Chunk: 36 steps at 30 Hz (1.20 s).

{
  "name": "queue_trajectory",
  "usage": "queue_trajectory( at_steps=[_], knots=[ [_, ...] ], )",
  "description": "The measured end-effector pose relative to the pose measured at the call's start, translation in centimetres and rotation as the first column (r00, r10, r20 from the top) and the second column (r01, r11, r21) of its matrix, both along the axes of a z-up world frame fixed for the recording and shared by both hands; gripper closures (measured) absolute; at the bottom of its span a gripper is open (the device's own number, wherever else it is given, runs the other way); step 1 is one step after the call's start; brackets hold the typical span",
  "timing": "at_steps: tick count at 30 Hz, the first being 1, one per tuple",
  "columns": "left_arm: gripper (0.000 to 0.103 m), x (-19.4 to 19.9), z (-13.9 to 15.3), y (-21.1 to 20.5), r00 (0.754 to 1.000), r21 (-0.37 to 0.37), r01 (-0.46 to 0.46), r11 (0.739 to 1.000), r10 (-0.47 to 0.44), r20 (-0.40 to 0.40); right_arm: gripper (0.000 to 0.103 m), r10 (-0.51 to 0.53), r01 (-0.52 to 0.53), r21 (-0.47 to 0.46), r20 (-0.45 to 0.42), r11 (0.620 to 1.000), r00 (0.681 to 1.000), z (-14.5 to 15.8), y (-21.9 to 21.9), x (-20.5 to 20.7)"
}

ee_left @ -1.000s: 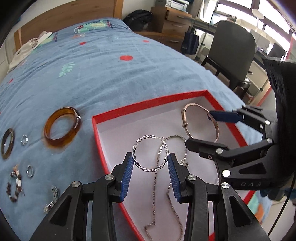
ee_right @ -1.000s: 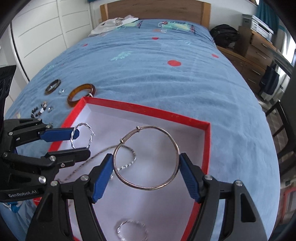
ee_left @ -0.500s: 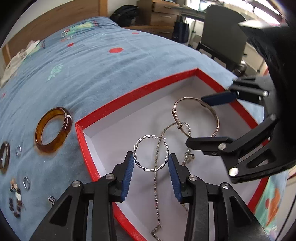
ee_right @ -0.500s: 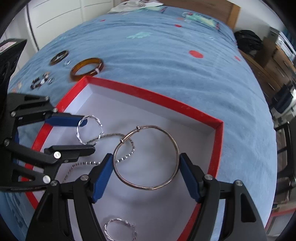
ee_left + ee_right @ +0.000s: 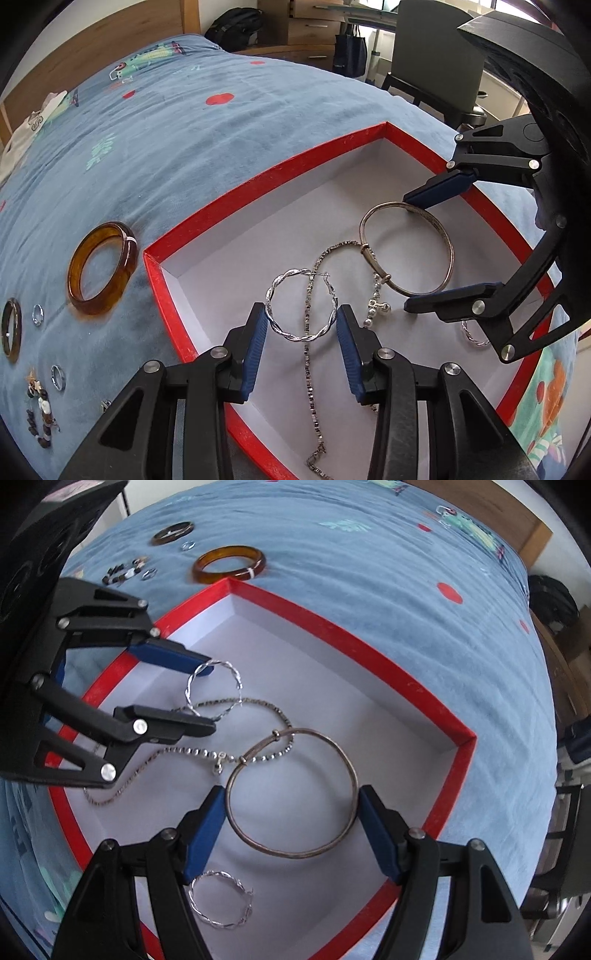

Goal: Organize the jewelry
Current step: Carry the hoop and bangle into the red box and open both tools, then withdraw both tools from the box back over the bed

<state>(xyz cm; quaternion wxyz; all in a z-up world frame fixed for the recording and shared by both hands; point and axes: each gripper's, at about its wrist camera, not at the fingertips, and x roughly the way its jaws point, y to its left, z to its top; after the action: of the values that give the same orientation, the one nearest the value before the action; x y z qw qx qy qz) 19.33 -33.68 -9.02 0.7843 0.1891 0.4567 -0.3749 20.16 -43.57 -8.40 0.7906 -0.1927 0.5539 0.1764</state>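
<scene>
A red box [image 5: 258, 177] with a white inside lies on the blue bed. My left gripper [image 5: 301, 328] is shut on a twisted silver hoop earring [image 5: 273, 295], held low over the box; it also shows in the right wrist view [image 5: 236, 679]. My right gripper [image 5: 291, 819] is shut on a thin metal bangle [image 5: 332, 746], seen in the left wrist view too [image 5: 447, 243]. A silver chain [image 5: 310, 376] and a beaded chain [image 5: 195, 753] lie in the box. A second twisted hoop [image 5: 221, 901] lies under the right gripper.
Left of the box on the bedspread lie an amber bangle [image 5: 99, 269], a dark bangle [image 5: 11, 328], small rings [image 5: 57, 376] and a beaded bracelet [image 5: 38, 417]. An office chair [image 5: 436, 66], drawers and a black bag stand beyond the bed.
Both grippers have come lower and further into the box, still holding the hoop and the bangle. The bangle now sits closer to the box floor by the chains.
</scene>
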Motion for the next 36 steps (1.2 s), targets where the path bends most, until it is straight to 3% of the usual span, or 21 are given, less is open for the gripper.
queue_trajectory(
  at_steps=[8, 11, 12, 16, 24, 36],
  knots=[
    [0.062, -0.1, 0.3, -0.5, 1.000, 0.021, 0.030, 0.999, -0.030, -0.002, 0.031, -0.005, 0.005, -0.029, 0.013, 1.000, 1.000, 0.8, 0.2, -0.7],
    [0.050, -0.4, 0.9, -0.4, 1.000, 0.006, 0.028, 1.000, -0.028, 0.006, 0.031, -0.024, 0.024, -0.018, 0.041, 1.000, 0.999, 2.3, 0.1, -1.6],
    [0.042, -0.5, 1.2, -0.2, 1.000, -0.004, 0.021, 1.000, -0.021, 0.012, 0.031, -0.028, 0.029, -0.016, 0.048, 0.999, 0.998, 2.6, 0.0, -1.9],
    [0.039, -0.8, 2.7, 1.1, 1.000, -0.049, -0.020, 0.999, 0.020, 0.003, 0.031, -0.075, 0.075, 0.009, 0.083, 0.997, 0.994, 4.6, -0.4, -3.4],
    [0.039, -3.3, 6.2, 6.7, 0.992, -0.107, -0.113, 0.988, 0.118, 0.036, 0.031, -0.182, 0.165, 0.120, 0.148, 0.979, 0.972, 8.5, 0.7, -7.2],
    [0.039, -7.8, 10.9, 16.7, 0.949, -0.135, -0.281, 0.950, 0.296, 0.110, 0.031, -0.190, 0.150, 0.192, 0.212, 0.970, 0.959, 11.6, 8.6, -12.1]
  ],
)
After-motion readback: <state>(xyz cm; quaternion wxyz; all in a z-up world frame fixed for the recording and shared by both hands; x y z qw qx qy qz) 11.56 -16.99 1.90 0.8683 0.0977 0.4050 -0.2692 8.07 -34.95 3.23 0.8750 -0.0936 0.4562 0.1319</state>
